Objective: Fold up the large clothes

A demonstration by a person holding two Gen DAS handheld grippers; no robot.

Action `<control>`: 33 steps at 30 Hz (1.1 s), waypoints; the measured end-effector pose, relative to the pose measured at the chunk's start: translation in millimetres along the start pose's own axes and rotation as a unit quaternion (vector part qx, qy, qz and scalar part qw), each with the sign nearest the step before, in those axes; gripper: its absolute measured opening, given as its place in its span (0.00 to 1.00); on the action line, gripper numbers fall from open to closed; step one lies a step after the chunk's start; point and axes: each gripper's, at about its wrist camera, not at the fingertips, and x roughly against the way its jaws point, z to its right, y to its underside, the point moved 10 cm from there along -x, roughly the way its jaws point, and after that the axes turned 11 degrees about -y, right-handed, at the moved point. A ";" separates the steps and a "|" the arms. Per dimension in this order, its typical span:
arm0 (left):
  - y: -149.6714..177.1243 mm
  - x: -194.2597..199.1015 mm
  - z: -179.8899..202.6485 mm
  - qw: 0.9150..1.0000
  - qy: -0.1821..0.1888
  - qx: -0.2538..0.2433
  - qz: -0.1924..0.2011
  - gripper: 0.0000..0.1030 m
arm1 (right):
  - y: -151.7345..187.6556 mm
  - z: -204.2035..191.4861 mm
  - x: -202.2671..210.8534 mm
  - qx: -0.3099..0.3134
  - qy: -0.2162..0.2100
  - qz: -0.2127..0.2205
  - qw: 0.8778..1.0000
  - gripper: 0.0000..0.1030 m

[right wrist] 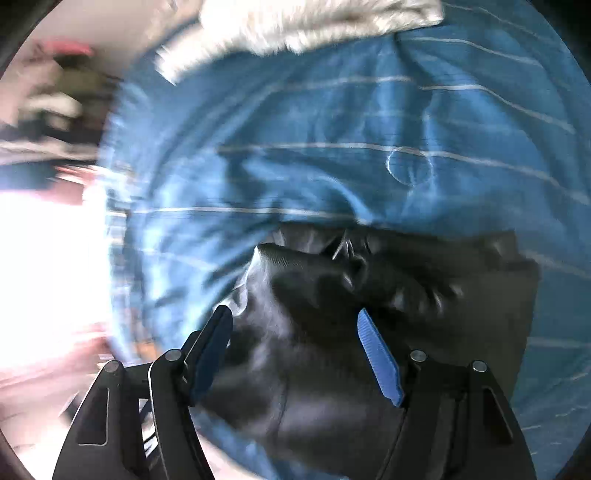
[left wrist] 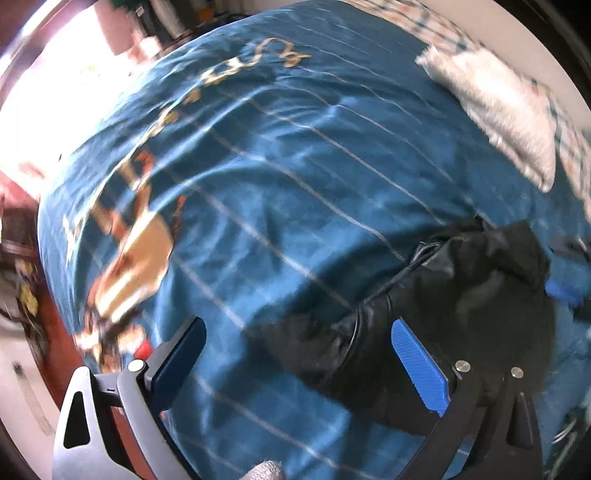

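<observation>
A black garment (left wrist: 454,295) lies bunched on a blue bedspread (left wrist: 277,177). In the left wrist view it sits at the lower right, one part stretching towards the middle. My left gripper (left wrist: 299,339) is open above the bed, its right blue pad (left wrist: 417,365) over the garment's edge. In the right wrist view the black garment (right wrist: 369,314) fills the lower middle. My right gripper (right wrist: 295,332) is open just above it, holding nothing. Both views are blurred.
A white fluffy cloth (left wrist: 498,110) lies at the far right of the bed, and shows at the top of the right wrist view (right wrist: 314,22). The bedspread (right wrist: 295,147) has pale stripes and a gold and orange print (left wrist: 136,251). The bed's left edge drops to a red floor (left wrist: 55,332).
</observation>
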 end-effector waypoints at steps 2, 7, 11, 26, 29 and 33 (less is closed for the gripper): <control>15.6 0.8 -7.3 0.997 0.039 0.050 -0.033 1.00 | 14.3 21.7 33.1 -0.016 -0.022 0.019 0.999 0.71; 55.7 -25.6 6.5 0.971 0.137 0.148 -0.126 0.98 | 53.0 112.8 62.4 -0.071 -0.067 0.032 0.995 0.71; 61.8 -46.4 27.2 0.954 0.180 0.196 -0.137 0.98 | 64.3 152.4 32.3 -0.113 -0.154 0.014 0.981 0.71; 23.9 -41.7 42.4 0.965 0.159 0.197 -0.068 0.36 | 48.6 117.6 -41.5 -0.078 -0.286 -0.006 0.955 0.57; 20.5 -27.1 41.8 0.968 0.160 0.184 -0.058 0.32 | 54.7 100.6 -28.9 -0.065 -0.291 0.004 0.954 0.50; 15.9 -2.8 37.4 0.972 0.164 0.162 -0.040 0.31 | 67.9 75.6 -2.6 -0.066 -0.298 0.015 0.952 0.48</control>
